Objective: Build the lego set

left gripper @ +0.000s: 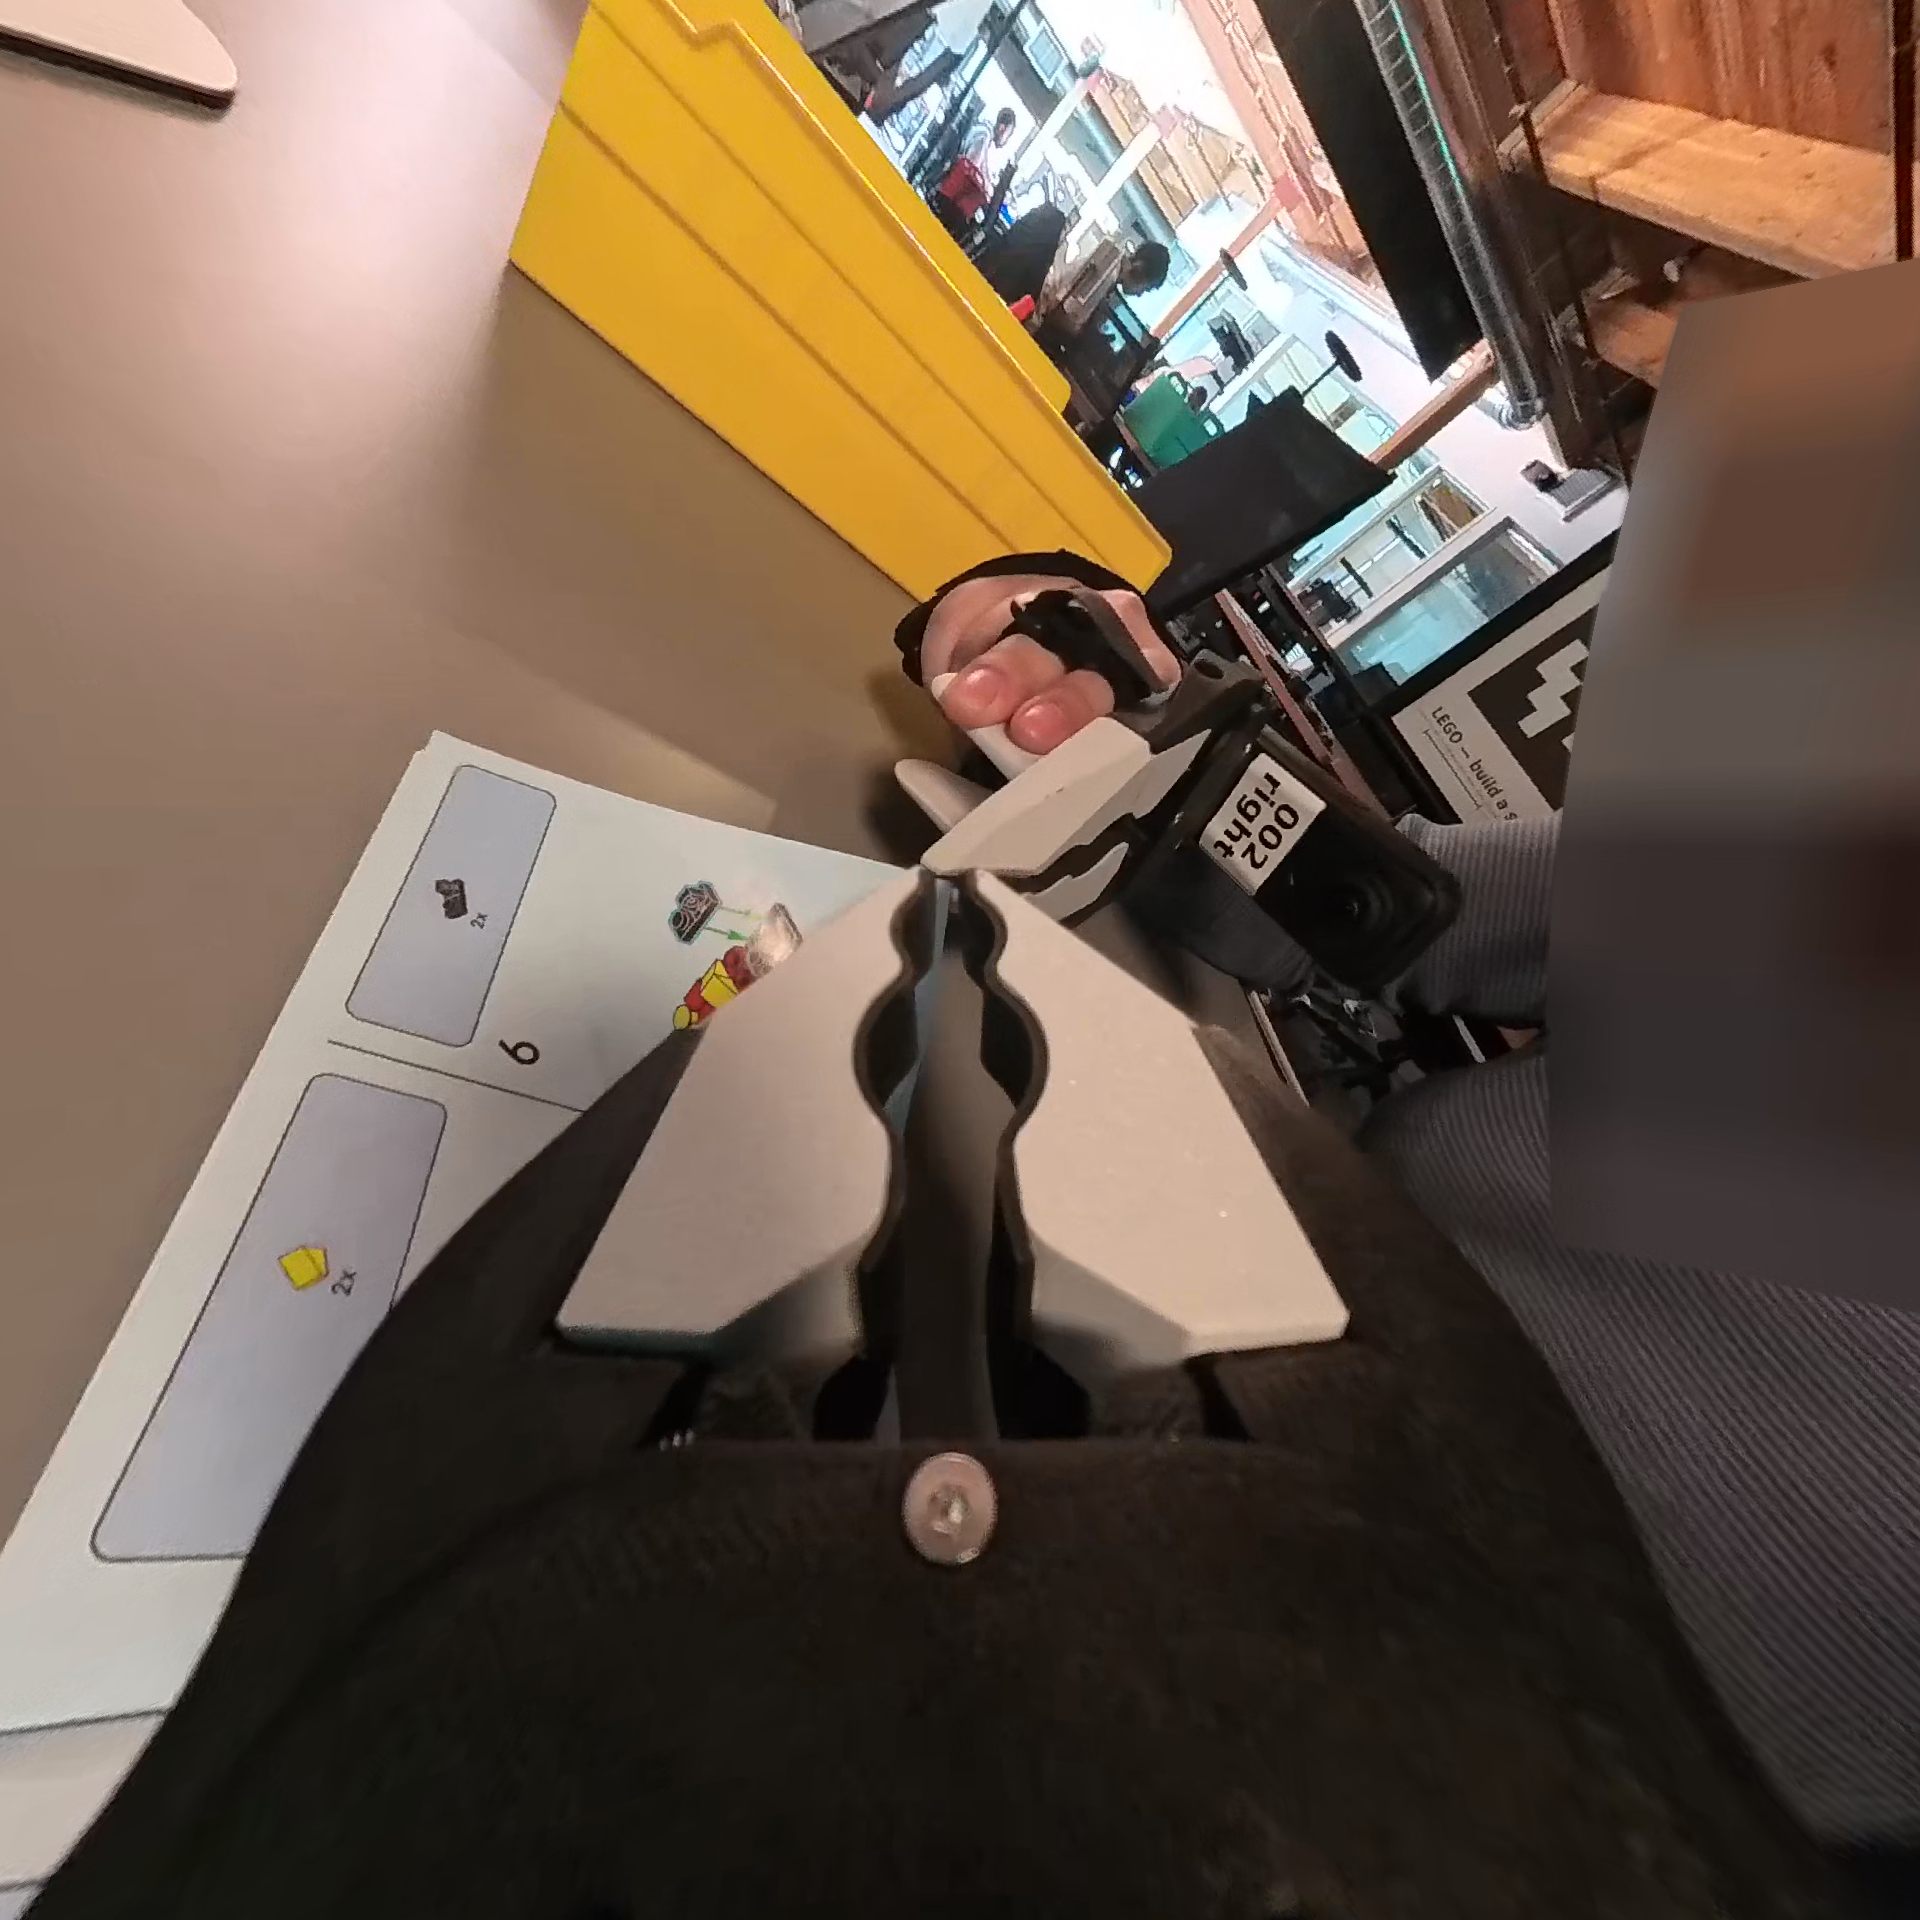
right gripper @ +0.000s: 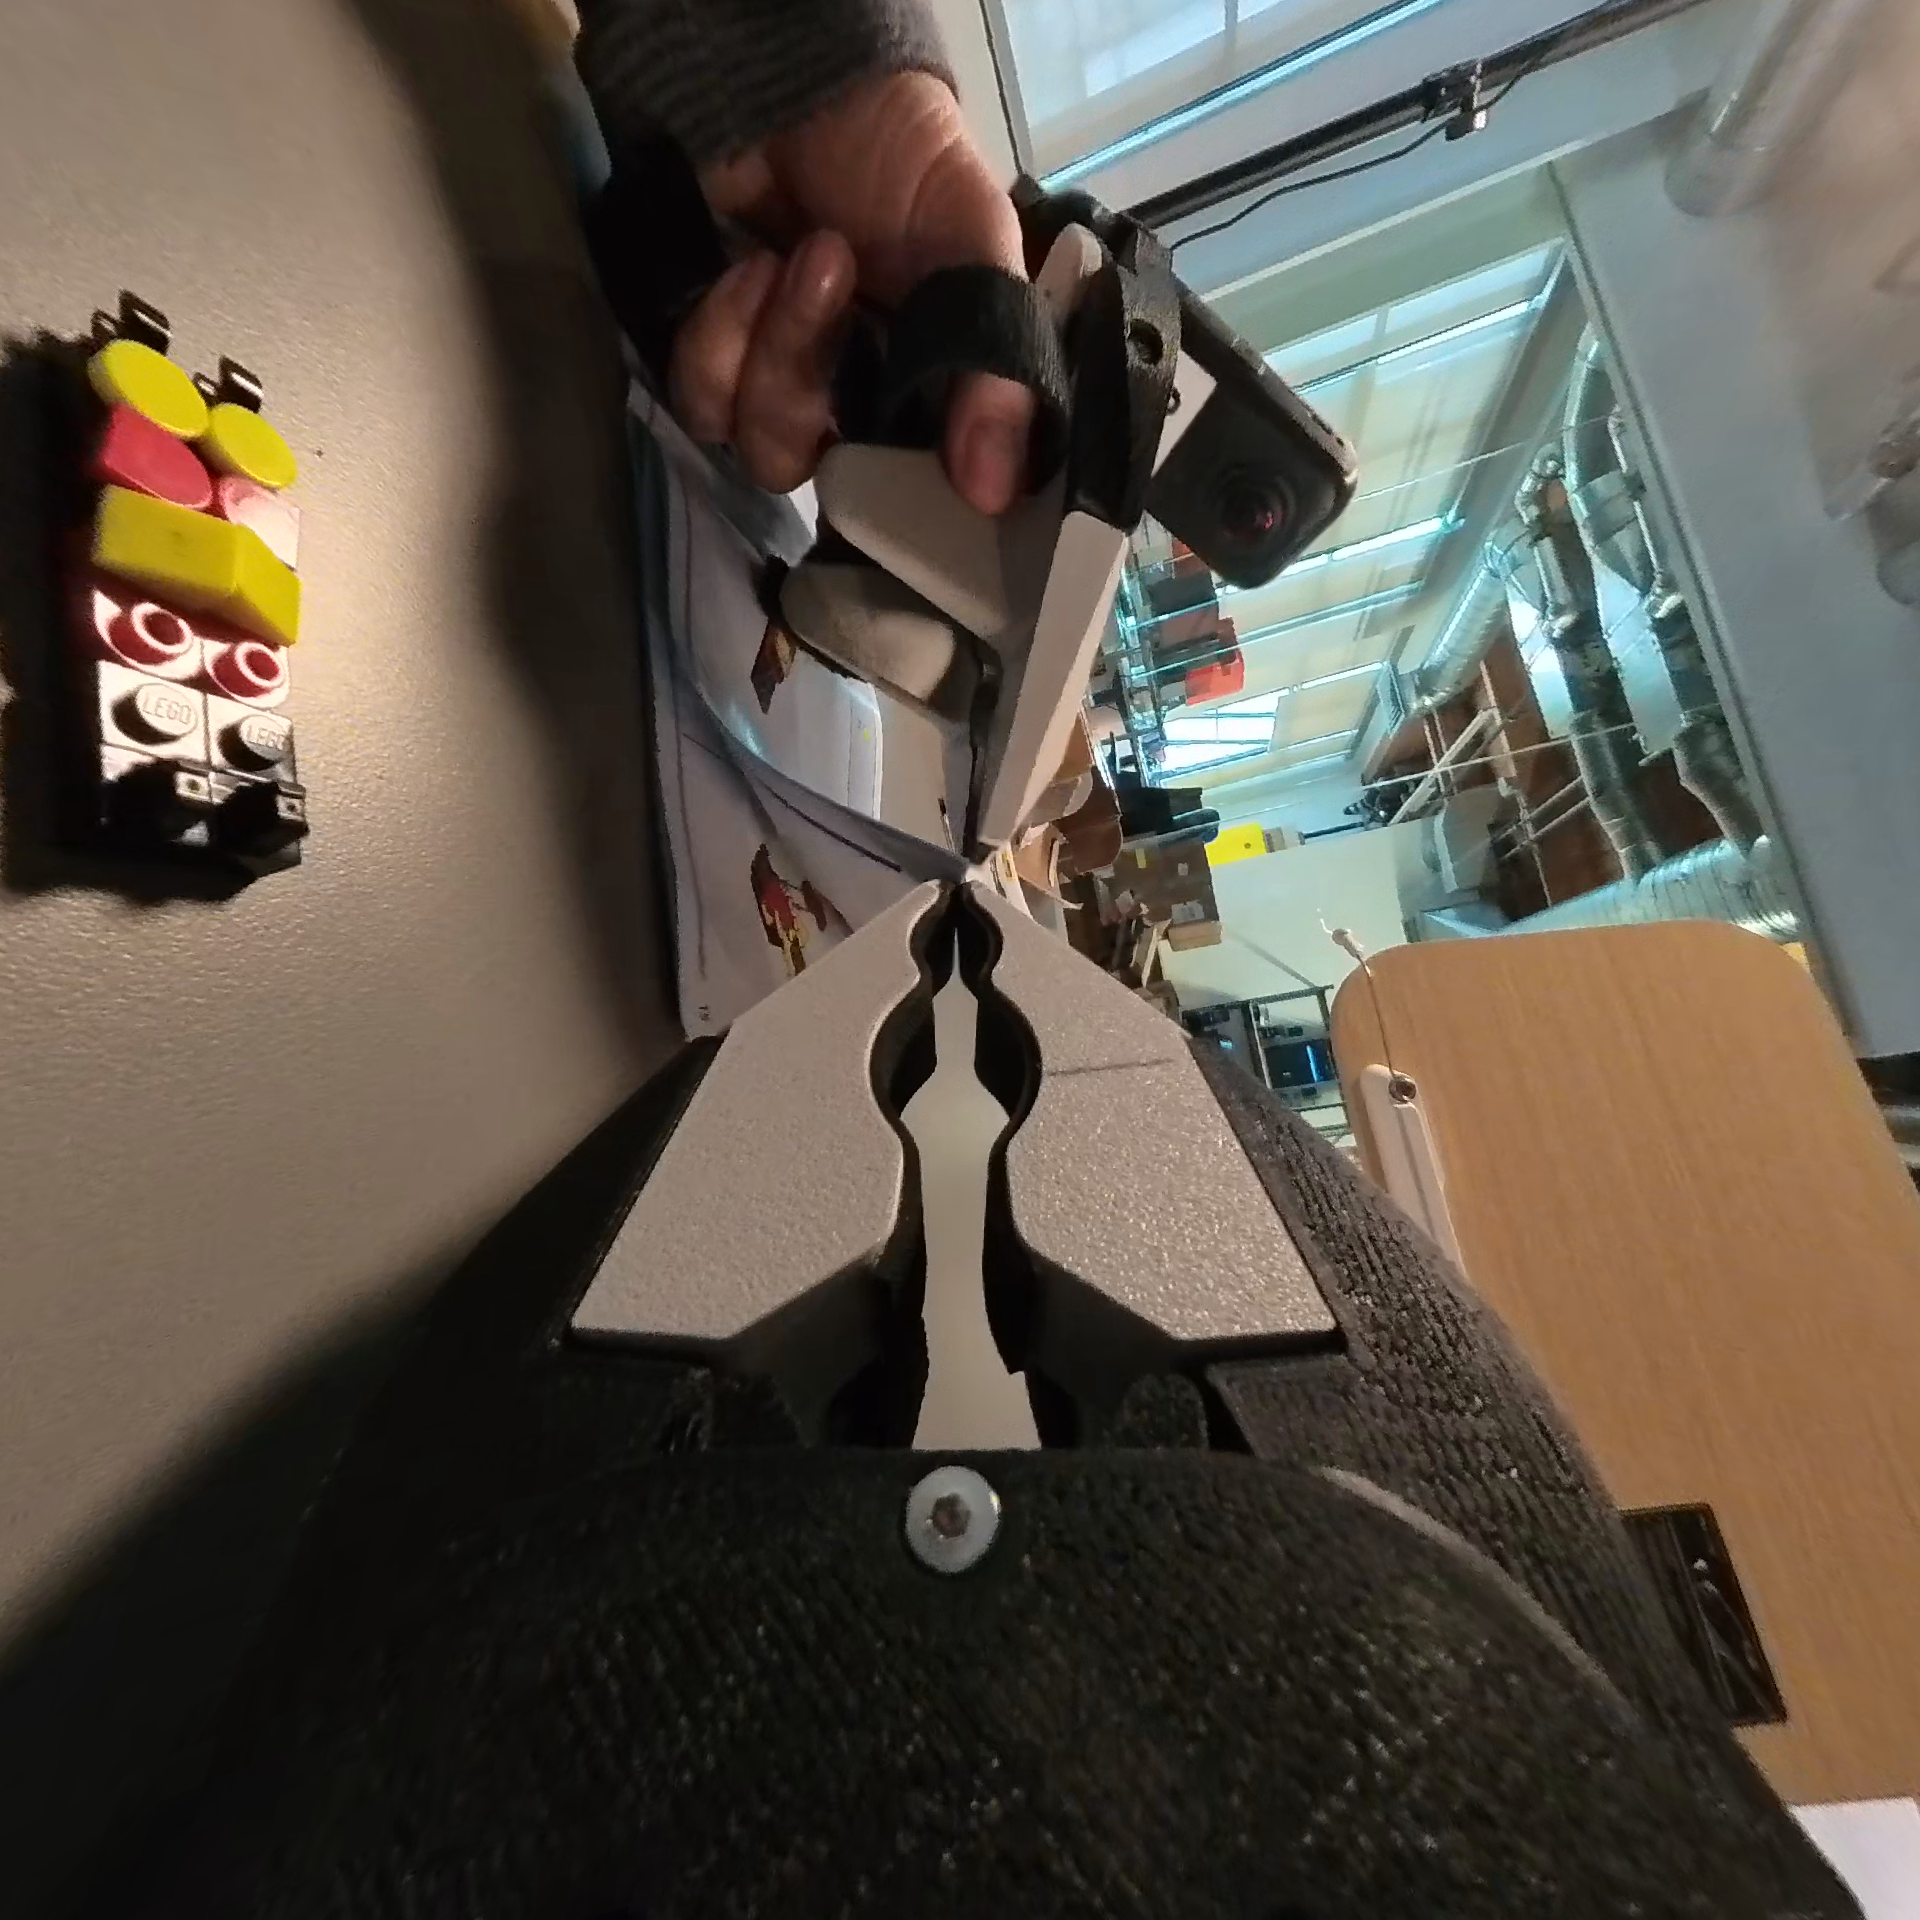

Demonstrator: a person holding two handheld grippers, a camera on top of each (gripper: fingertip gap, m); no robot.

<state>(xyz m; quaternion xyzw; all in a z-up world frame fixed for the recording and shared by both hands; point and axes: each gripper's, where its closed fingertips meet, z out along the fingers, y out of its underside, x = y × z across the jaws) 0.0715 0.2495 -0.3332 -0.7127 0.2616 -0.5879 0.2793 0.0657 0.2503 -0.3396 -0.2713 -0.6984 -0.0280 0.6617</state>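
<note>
Grippers, left and right, are closing tip to tip; bricks are sitting at frame left, booklet lower left.

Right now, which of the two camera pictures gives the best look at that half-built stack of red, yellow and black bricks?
The right wrist view. The brick stack lies in the open on the table, unobstructed, with its yellow, red and black pieces all visible. The left wrist view does not show the stack at all, only drawings of bricks on the instruction sheet.

Setting: workshop/lab space. Evidence: exposed silver ducting overhead, open shelving racks w/ stored gear, large glazed windows, people at benches in bkgd, plain work table w/ yellow bins.
</note>
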